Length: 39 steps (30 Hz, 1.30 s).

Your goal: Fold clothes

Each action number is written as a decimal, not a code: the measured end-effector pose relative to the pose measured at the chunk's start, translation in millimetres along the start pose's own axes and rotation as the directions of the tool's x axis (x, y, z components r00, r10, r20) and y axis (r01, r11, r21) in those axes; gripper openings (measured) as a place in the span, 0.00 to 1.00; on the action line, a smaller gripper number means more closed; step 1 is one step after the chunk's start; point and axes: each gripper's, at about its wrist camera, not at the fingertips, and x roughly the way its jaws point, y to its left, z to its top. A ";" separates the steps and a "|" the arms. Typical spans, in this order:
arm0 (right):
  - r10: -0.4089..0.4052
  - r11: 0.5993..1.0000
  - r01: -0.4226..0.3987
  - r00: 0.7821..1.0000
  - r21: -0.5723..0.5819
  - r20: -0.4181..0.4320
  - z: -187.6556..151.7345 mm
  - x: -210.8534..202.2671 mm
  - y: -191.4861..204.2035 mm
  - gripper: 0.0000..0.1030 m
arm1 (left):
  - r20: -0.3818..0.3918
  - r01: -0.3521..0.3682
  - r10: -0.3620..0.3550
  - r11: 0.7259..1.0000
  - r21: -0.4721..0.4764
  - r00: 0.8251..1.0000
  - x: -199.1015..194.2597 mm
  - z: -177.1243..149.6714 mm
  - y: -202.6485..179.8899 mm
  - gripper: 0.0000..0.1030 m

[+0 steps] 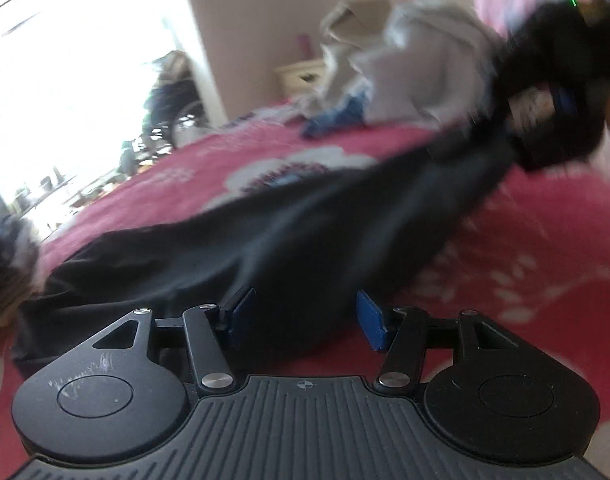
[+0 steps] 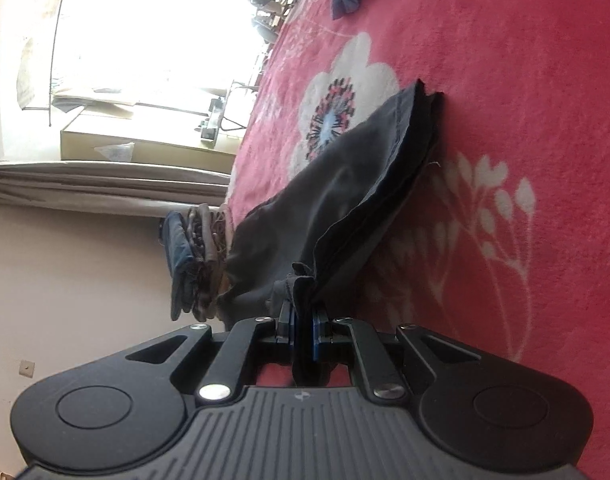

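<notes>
Right gripper (image 2: 303,330) rolled sideways, pads pinching the hem of the dark garment (image 2: 345,196) | left gripper (image 1: 303,318) angled downward, jaws spread, nothing clamped, dark cloth lying between its pads | garment stretched across the red floral bedspread (image 2: 505,80) | grey clothes pile (image 1: 425,64) behind; folded stack (image 2: 197,264) at bed edge

I am working over a bed covered by a red blanket (image 2: 525,80) with white flowers. A dark garment (image 2: 345,184) is lying across it, folded into layers. A heap of pale clothes (image 1: 425,68) and a blue cloth (image 1: 337,116) are lying further off, and a small stack of folded clothes (image 2: 197,264) is sitting near the blanket's edge.
</notes>
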 end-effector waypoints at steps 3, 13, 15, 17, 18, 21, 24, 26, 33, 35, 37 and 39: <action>0.022 1.000 -0.022 1.000 -0.010 -0.011 2.2 2.7 8.1 0.09 | -0.029 -0.002 0.003 0.998 0.063 1.000 16.1 -2.0 -6.6 0.55; 0.057 0.986 -0.069 0.995 -0.150 -0.085 17.9 43.5 72.5 0.09 | -0.066 0.034 -0.039 0.997 -0.076 0.997 40.7 2.9 12.7 0.54; 0.053 0.977 -0.074 0.993 -0.199 -0.110 19.7 60.7 95.0 0.09 | -0.060 0.026 -0.033 0.993 -0.119 0.998 41.3 2.9 19.7 0.41; 0.043 0.964 -0.077 0.990 -0.254 -0.137 20.6 80.9 118.3 0.09 | -0.050 0.024 -0.033 0.982 -0.185 0.998 39.3 2.6 30.7 0.33; 0.037 0.956 -0.079 0.988 -0.281 -0.151 20.3 92.8 130.2 0.09 | -0.043 0.024 -0.034 0.974 -0.224 0.998 37.9 2.1 37.1 0.24; 0.016 0.932 -0.085 0.981 -0.354 -0.195 16.1 131.2 163.2 0.09 | -0.025 0.027 -0.039 0.929 -0.369 0.999 31.5 -1.2 60.5 0.12; -0.006 0.904 -0.097 0.971 -0.417 -0.240 9.8 173.0 195.5 0.09 | -0.002 0.043 -0.053 0.843 -0.536 0.999 26.7 -10.5 90.5 0.09; -0.029 0.884 -0.101 0.962 -0.455 -0.271 3.2 206.4 214.5 0.09 | 0.022 0.064 -0.065 0.771 -0.634 0.998 24.1 -20.5 112.6 0.08; -0.138 0.845 -0.084 0.919 -0.528 -0.368 -20.3 317.2 249.9 0.09 | 0.120 0.144 -0.081 0.473 -0.869 0.990 18.0 -67.4 183.3 0.07; -0.175 0.831 -0.074 0.906 -0.551 -0.386 -28.3 347.3 255.0 0.09 | 0.146 0.166 -0.080 0.372 -0.913 0.986 18.1 -84.9 201.4 0.07; -0.207 0.836 -0.059 0.887 -0.546 -0.414 -33.6 375.6 256.2 0.10 | 0.163 0.178 -0.076 0.268 -0.947 0.984 20.5 -104.4 214.9 0.07; -0.246 0.861 -0.018 0.860 -0.508 -0.446 -34.8 402.6 248.8 0.22 | 0.167 0.178 -0.074 0.194 -0.965 0.983 23.3 -121.6 223.1 0.07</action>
